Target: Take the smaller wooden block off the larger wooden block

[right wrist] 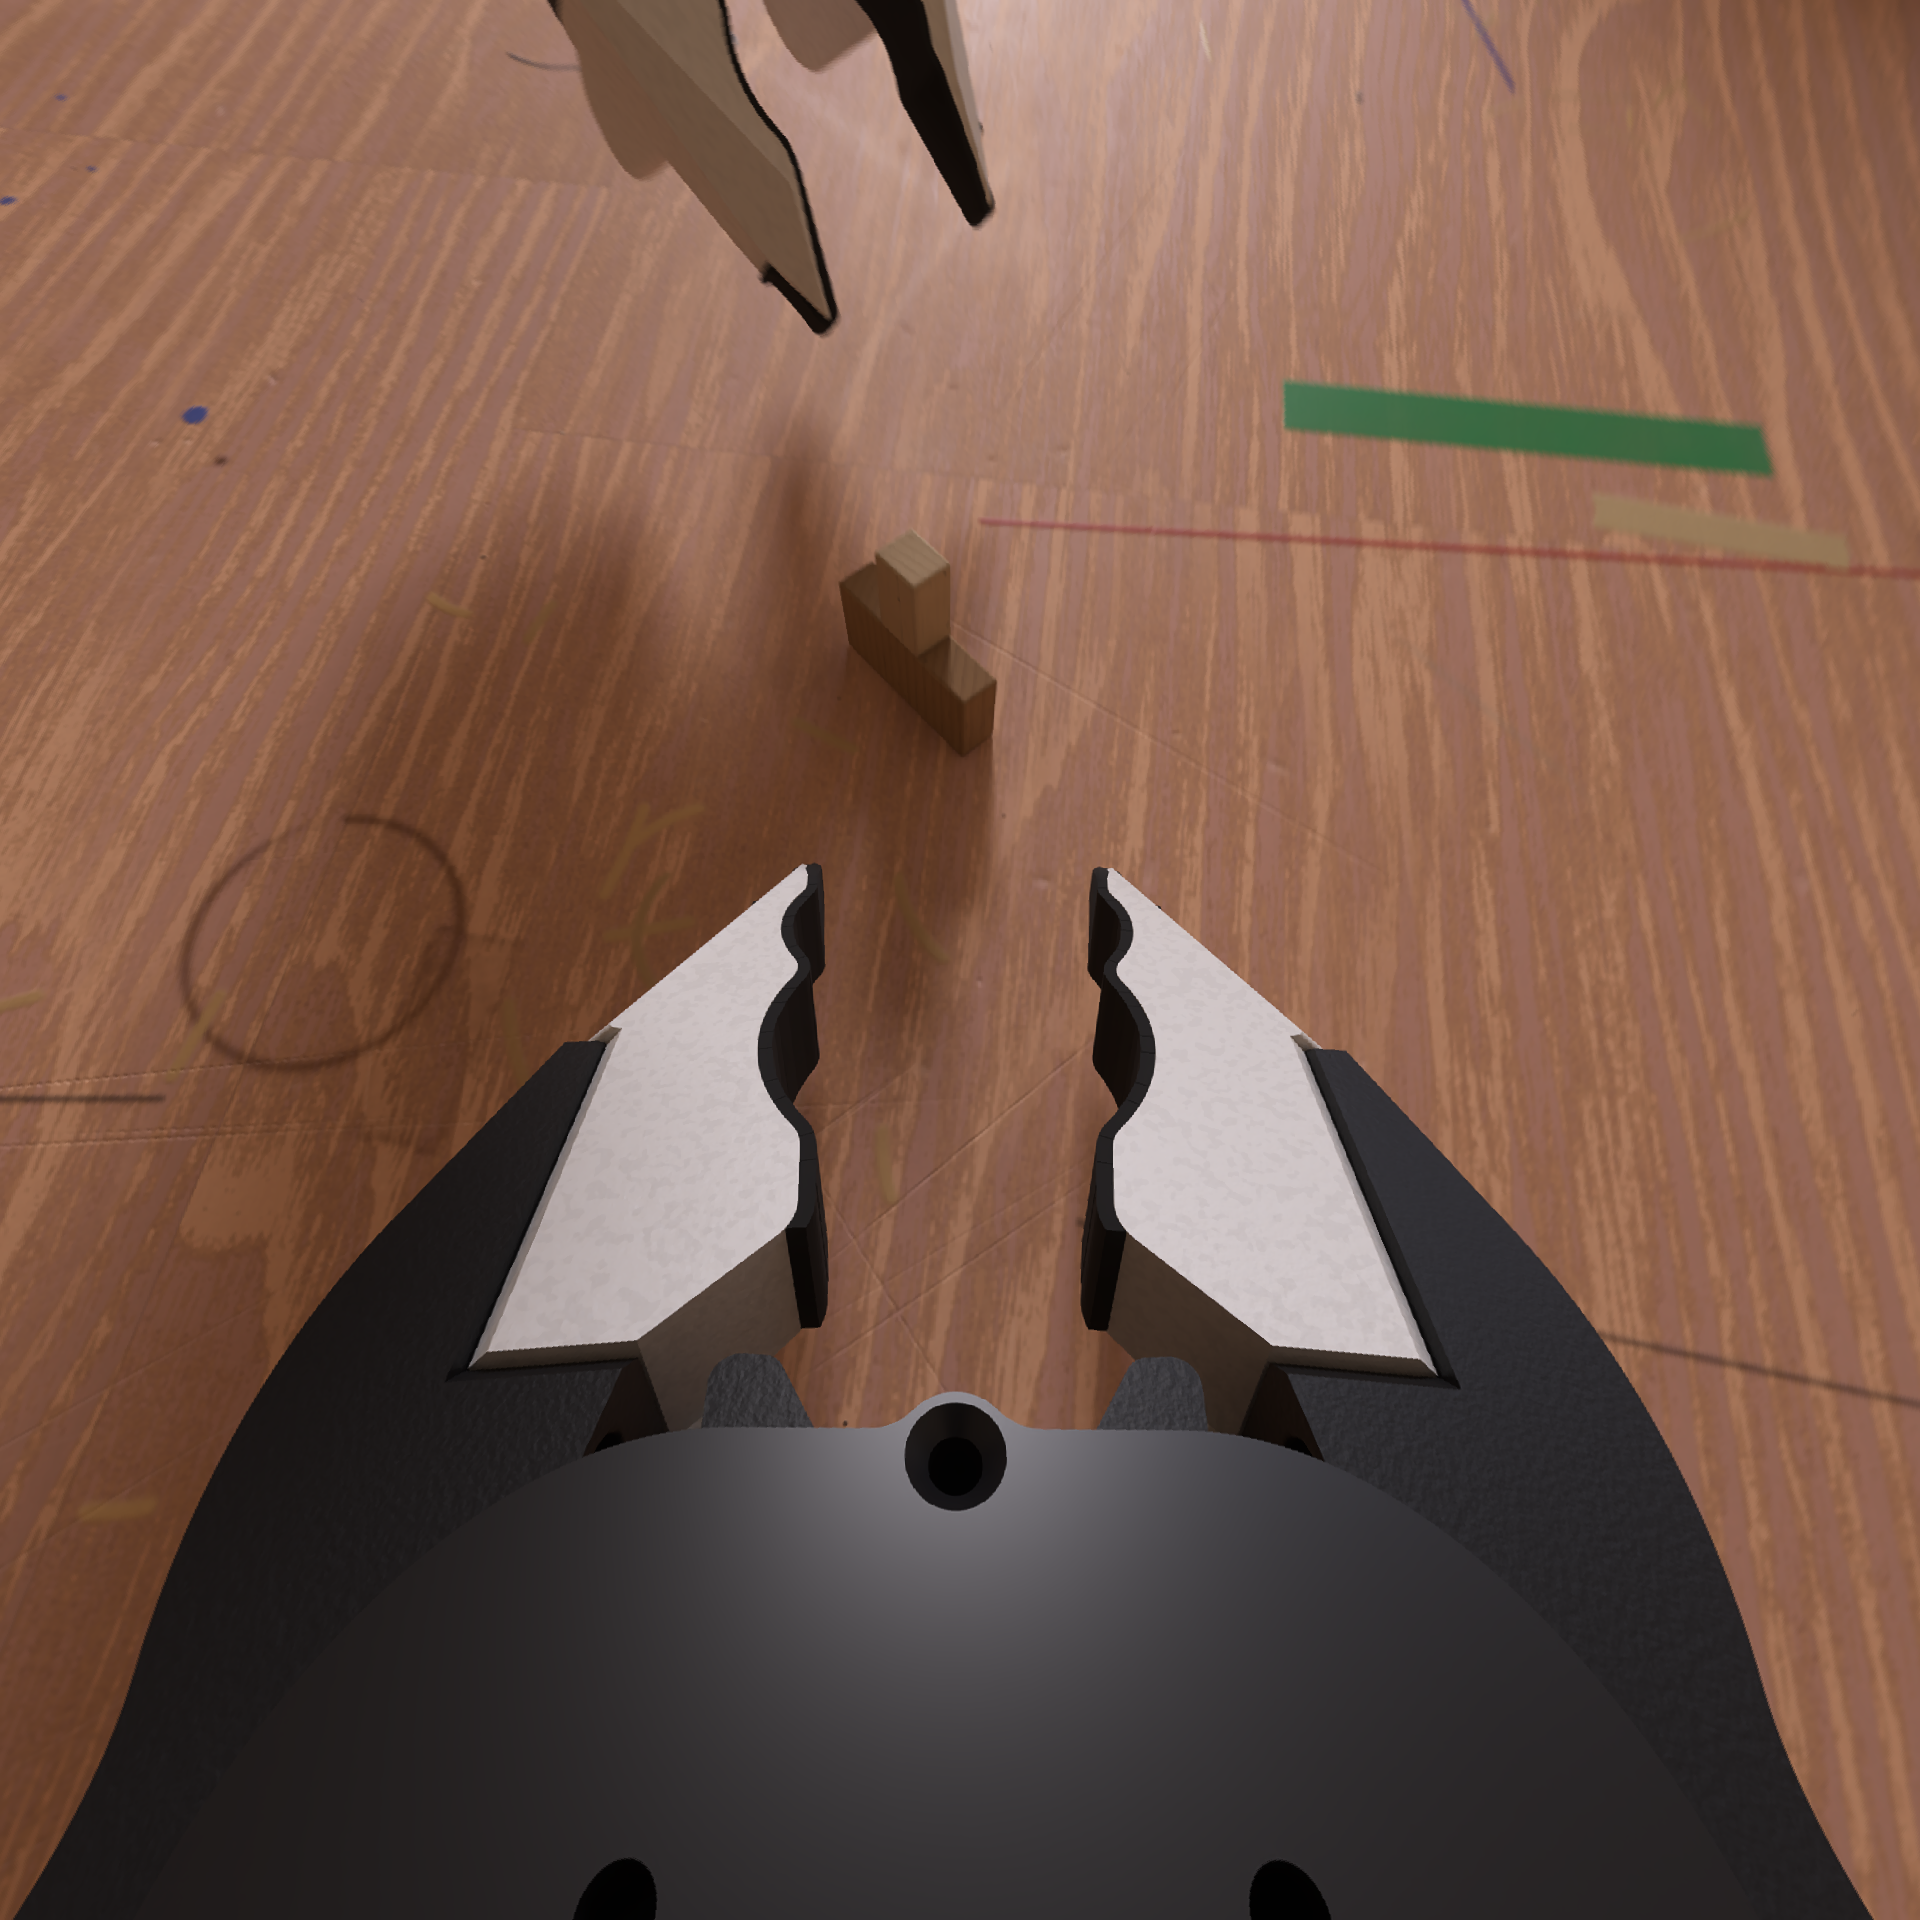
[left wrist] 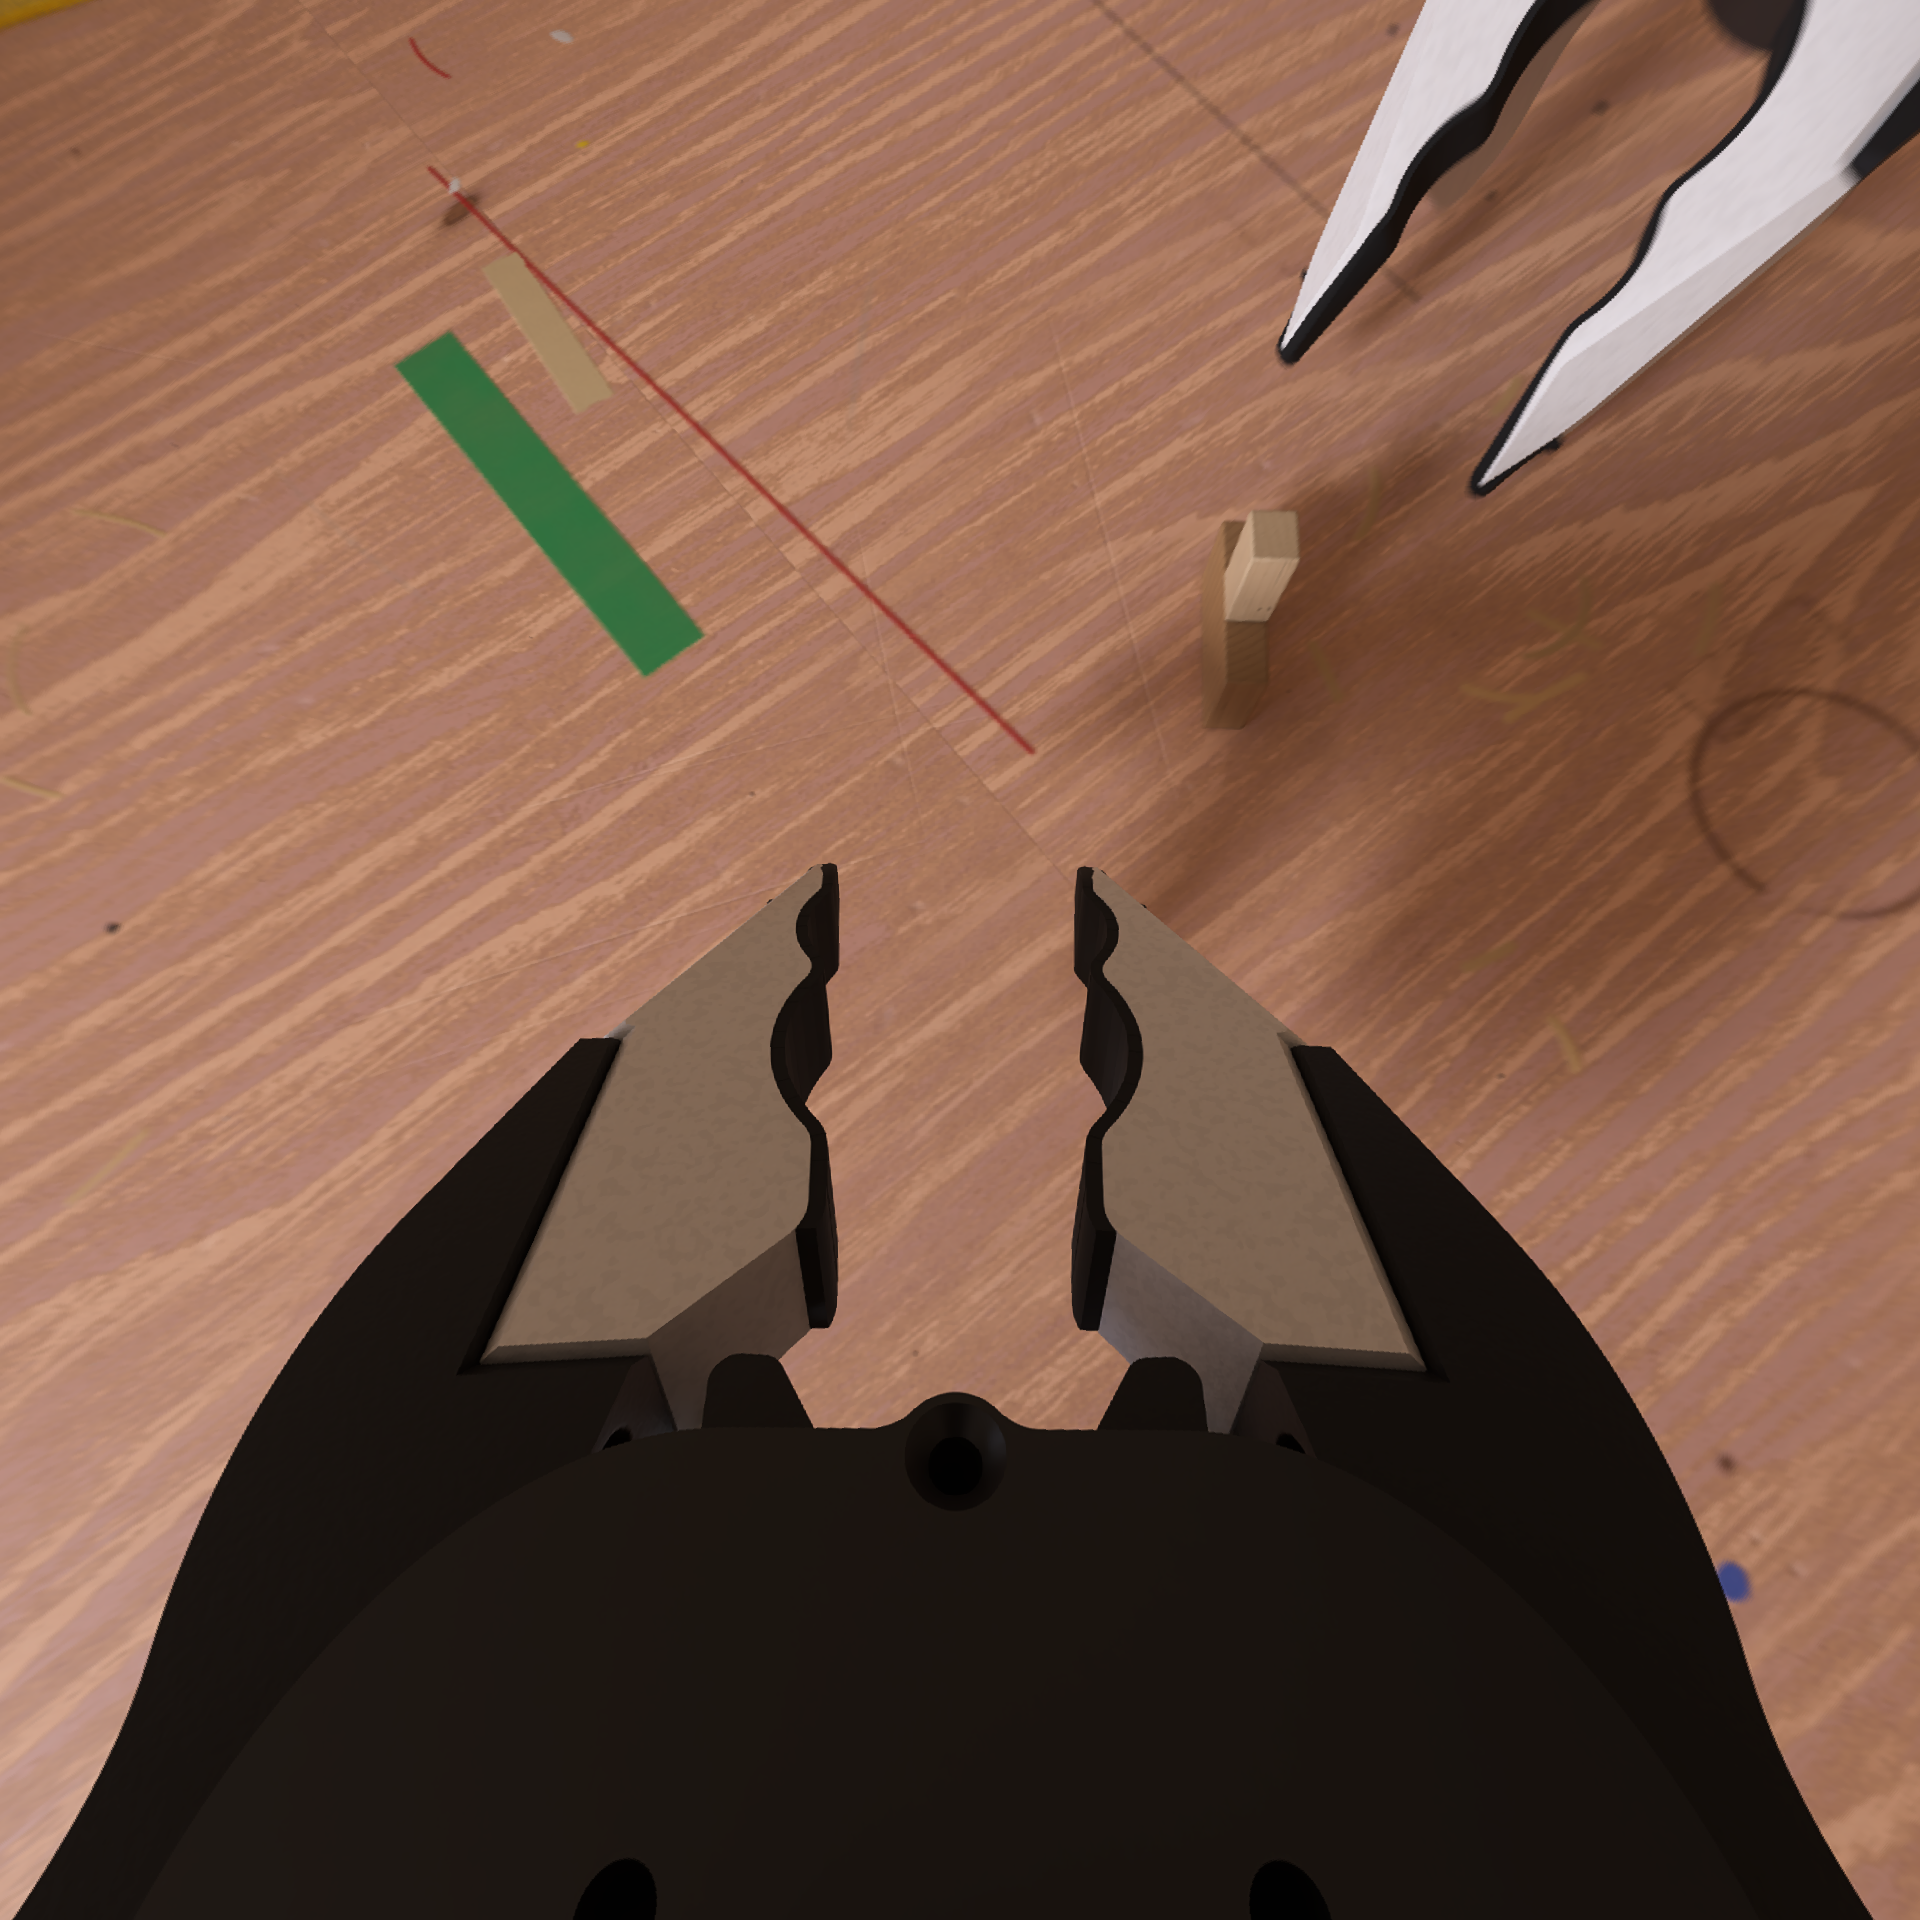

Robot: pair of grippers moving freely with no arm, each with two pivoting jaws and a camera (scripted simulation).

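Bare counter lies open on every side of the blocks. The left gripper and right gripper both hover clear, fingers spread, holding nothing. The pale smaller wooden block stands atop the longer, darker larger wooden block.

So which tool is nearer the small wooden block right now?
Right, it seems. The right tool points straight at the small block atop the large block, open. The left tool has it ahead and off to its right, also open.
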